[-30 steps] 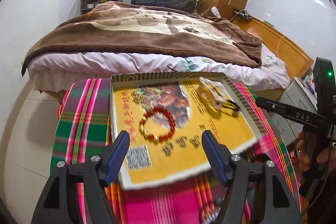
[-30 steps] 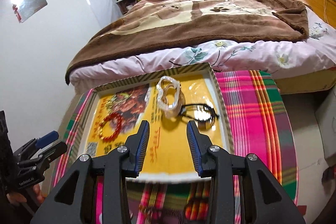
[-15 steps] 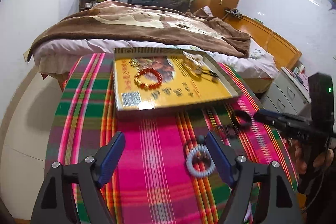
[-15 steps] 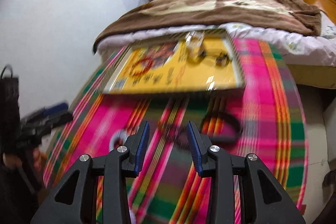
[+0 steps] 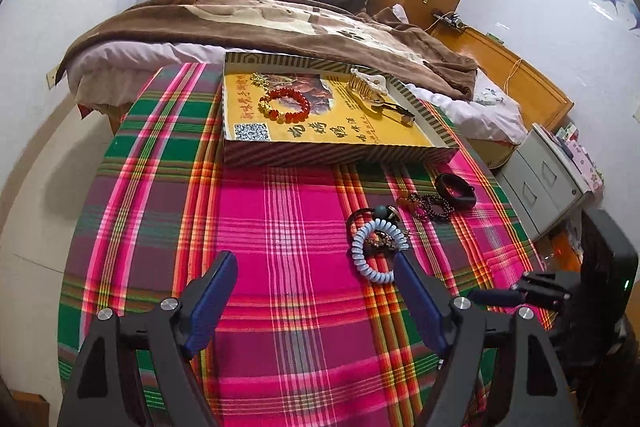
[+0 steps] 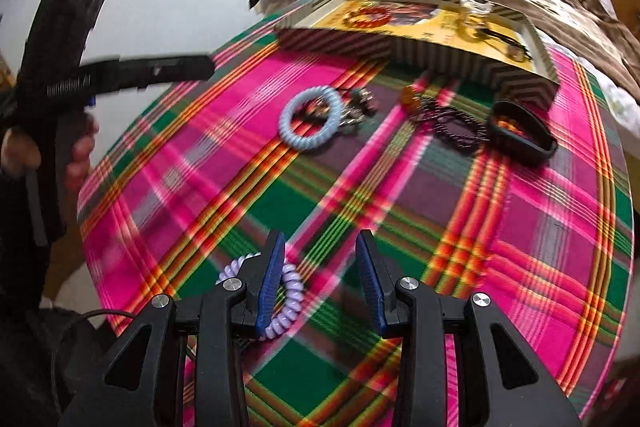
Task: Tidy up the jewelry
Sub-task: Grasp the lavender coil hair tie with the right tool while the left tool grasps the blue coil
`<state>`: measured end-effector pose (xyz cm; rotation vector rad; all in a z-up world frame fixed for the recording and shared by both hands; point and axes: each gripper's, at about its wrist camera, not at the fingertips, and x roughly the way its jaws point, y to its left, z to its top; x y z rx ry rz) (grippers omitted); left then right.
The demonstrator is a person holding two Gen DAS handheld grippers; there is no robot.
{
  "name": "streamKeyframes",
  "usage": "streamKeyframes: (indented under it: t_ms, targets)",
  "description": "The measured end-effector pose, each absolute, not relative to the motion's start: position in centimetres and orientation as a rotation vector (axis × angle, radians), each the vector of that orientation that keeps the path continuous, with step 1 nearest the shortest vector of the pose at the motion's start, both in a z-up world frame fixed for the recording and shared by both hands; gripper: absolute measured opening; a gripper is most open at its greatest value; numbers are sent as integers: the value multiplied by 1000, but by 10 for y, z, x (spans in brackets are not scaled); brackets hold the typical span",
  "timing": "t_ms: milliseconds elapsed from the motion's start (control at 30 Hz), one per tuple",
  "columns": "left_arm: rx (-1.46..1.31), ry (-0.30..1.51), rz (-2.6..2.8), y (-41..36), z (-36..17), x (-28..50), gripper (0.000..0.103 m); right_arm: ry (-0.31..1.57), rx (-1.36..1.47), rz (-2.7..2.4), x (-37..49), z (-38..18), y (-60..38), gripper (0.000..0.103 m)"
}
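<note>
A shallow box (image 5: 400, 141) with a yellow printed floor stands at the table's far side, also in the right wrist view as the box (image 6: 340, 43). In it lie a red bead bracelet (image 5: 284, 105), a clear and gold hair clip (image 5: 366, 87) and a black cord piece (image 5: 394, 111). On the plaid cloth lie a pale blue coil tie (image 5: 378, 247), a dark beaded bracelet (image 5: 430, 205) and a black band (image 5: 456, 189). My left gripper (image 5: 314, 301) hovers wide open, the blue coil by its right finger. My right gripper (image 6: 322, 283) is open and holds nothing. A lilac coil tie (image 6: 280, 303) lies beside its left finger.
The table wears a pink, green and red plaid cloth (image 5: 280, 227). A bed with a brown blanket (image 5: 260, 23) lies behind it, and grey drawers (image 5: 548, 179) stand at the right. In the right wrist view a hand (image 6: 80, 155) grips the left gripper's handle.
Both grippers have drawn back from over the box toward the table's near side, and the loose pieces on the cloth have come into view. The left jaws stand slightly wider. The right wrist has rolled.
</note>
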<state>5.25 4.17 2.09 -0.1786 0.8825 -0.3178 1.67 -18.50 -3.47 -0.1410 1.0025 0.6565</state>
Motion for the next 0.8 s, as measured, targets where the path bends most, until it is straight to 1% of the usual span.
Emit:
streamKeyframes:
  t_ms: [300,433,567,700,733,767,800]
  targets:
    - [-179,904,-317,38,14,52,80,957,-219,685,4,-39,-175,38]
    - [-171,920,-318,33,10,54,80,972,-228,729,0,-44,-176,38]
    - [-164,930,-319,28,8,55,80,914,-345,716,-13,-43,-167,38]
    - [-160,937,-321,23,7,57,80,899,-345,722,-14,-43,-165,38]
    - [-156,938,-322,22,7,57,80,896,-346,722,-15,-43,-165,34]
    - [-153,939,-323,21,7,57,80,888,-346,729,-17,-42,-165,23]
    - [-149,942,-320,20,6,57,80,883,-350,733,-17,-43,-164,15]
